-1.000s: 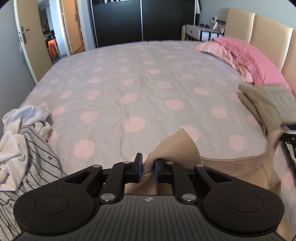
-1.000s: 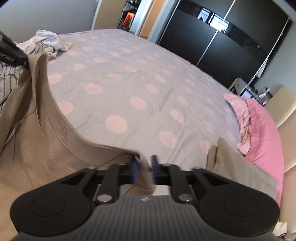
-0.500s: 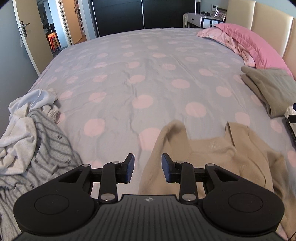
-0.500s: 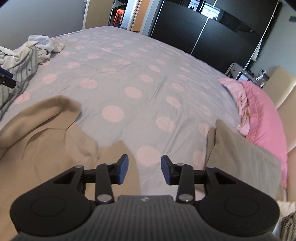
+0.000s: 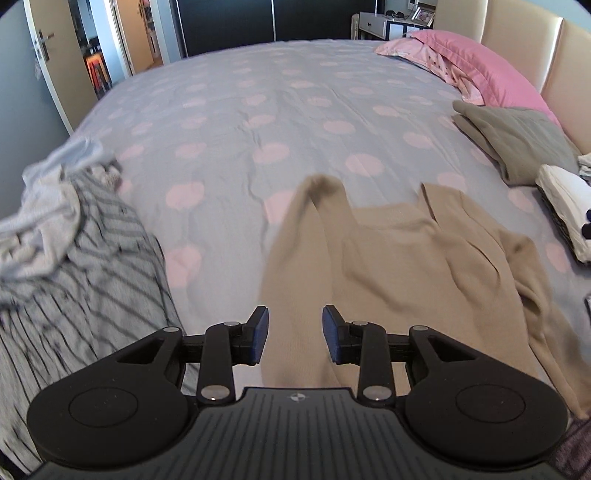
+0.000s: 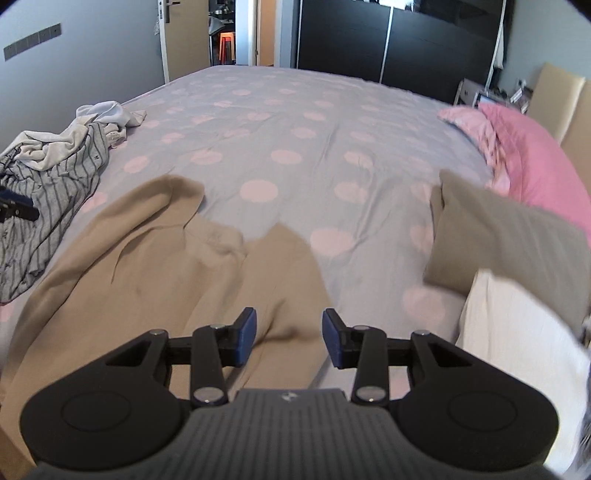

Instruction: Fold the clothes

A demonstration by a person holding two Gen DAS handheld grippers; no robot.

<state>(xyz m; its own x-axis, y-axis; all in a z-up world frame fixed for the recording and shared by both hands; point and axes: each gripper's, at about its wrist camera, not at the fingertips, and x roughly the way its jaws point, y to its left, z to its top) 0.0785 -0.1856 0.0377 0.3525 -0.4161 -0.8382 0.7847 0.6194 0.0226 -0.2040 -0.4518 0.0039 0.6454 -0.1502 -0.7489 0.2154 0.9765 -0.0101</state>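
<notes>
The beige top [image 5: 399, 258] lies spread on the near part of the bed [image 5: 295, 110], still rumpled at 1 side. My left gripper [image 5: 294, 334] and right gripper [image 6: 289, 338] both hang parted and empty above it. I'd smooth it flat first, then pinch matching edges.

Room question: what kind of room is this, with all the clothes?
Most likely a bedroom. A big bed with a dotted cover fills it, a pink pillow lies by the headboard, and a dark wardrobe stands behind.
</notes>
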